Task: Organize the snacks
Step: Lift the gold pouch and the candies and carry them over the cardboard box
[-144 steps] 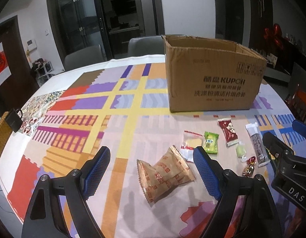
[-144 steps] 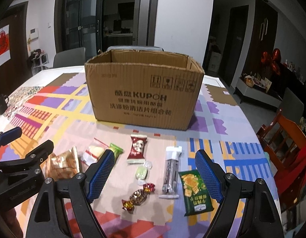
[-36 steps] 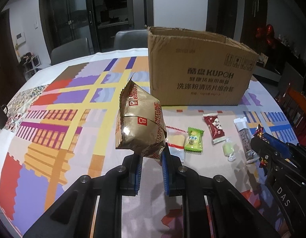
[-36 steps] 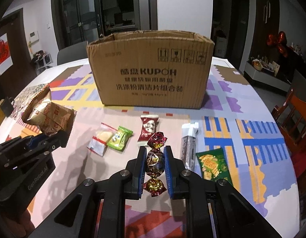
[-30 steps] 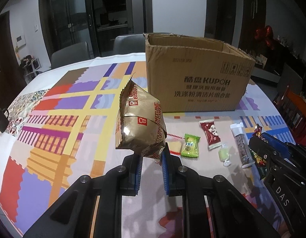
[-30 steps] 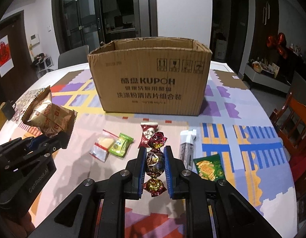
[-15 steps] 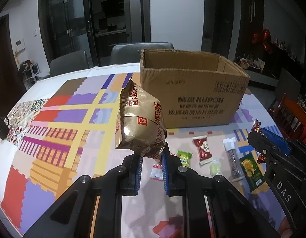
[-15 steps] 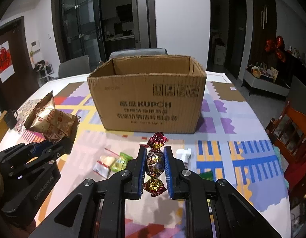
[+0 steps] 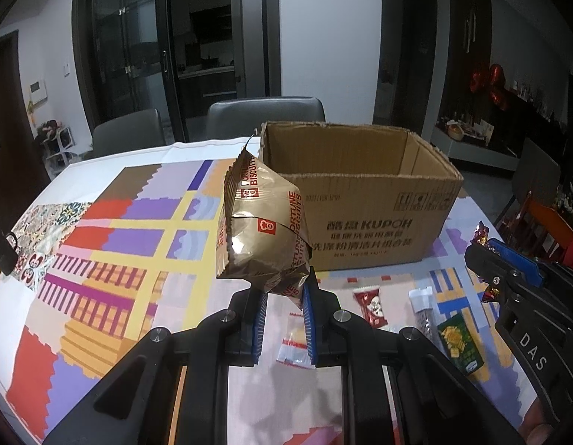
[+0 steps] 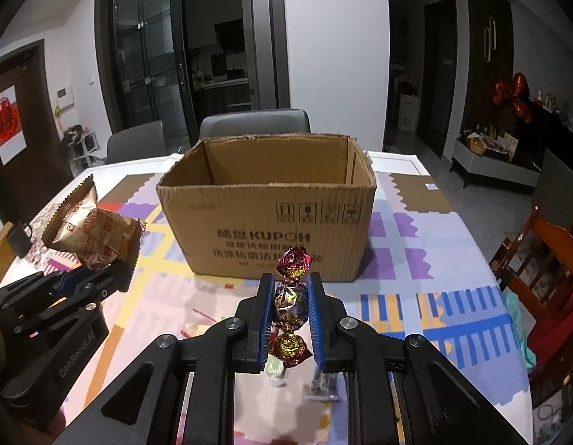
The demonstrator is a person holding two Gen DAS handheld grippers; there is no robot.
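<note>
My left gripper (image 9: 282,296) is shut on the lower corner of a gold biscuit packet (image 9: 262,226), held up in the air left of the open cardboard box (image 9: 360,200). From the right wrist view the same packet (image 10: 91,235) hangs at the left. My right gripper (image 10: 290,293) is shut on a red-and-gold foil-wrapped candy (image 10: 290,300), lifted in front of the box (image 10: 271,218), whose inside looks bare. On the patterned tablecloth (image 9: 119,244) below lie a red packet (image 9: 372,306), a green packet (image 9: 457,341), a grey bar (image 9: 422,309) and a clear wrapped sweet (image 9: 295,341).
Two grey chairs (image 10: 255,122) stand behind the round table. A wooden chair with red cloth (image 10: 546,259) stands at the right. A small black object (image 9: 2,250) sits at the table's left edge. Dark glass doors fill the back wall.
Both grippers have risen with their loads. The box's open top and inside have come into view, and the loose snacks on the cloth have dropped lower in both views.
</note>
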